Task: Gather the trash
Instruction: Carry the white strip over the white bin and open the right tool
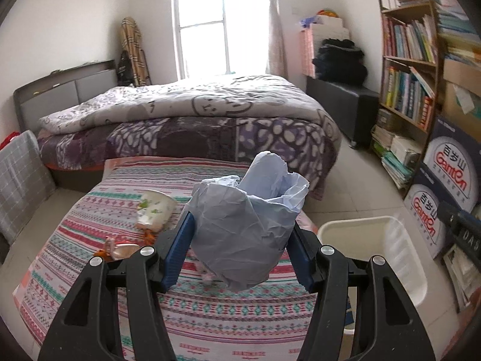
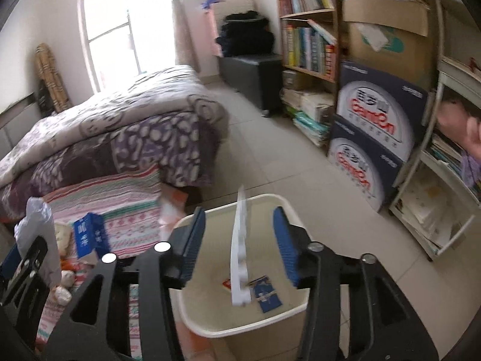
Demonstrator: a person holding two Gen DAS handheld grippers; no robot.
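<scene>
My left gripper (image 1: 240, 225) is shut on a crumpled pale blue paper (image 1: 246, 219) and holds it above the striped cloth (image 1: 210, 316). A paper cup (image 1: 154, 209) lies on its side on the cloth, with small orange and pink scraps (image 1: 118, 248) near it. My right gripper (image 2: 239, 240) is open above the cream trash bin (image 2: 240, 325). A white foam strip (image 2: 240, 246) stands between its fingers without touching them, over the bin. A blue packet (image 2: 266, 296) lies in the bin. The bin also shows in the left wrist view (image 1: 387, 249).
A blue box (image 2: 88, 234) stands on the striped cloth. A bed (image 1: 195, 120) lies behind. Bookshelves (image 1: 405, 69) and stacked water cartons (image 2: 372, 138) line the right wall. A dark cabinet (image 1: 342, 108) stands by the window. The left gripper shows at the left edge (image 2: 27, 270).
</scene>
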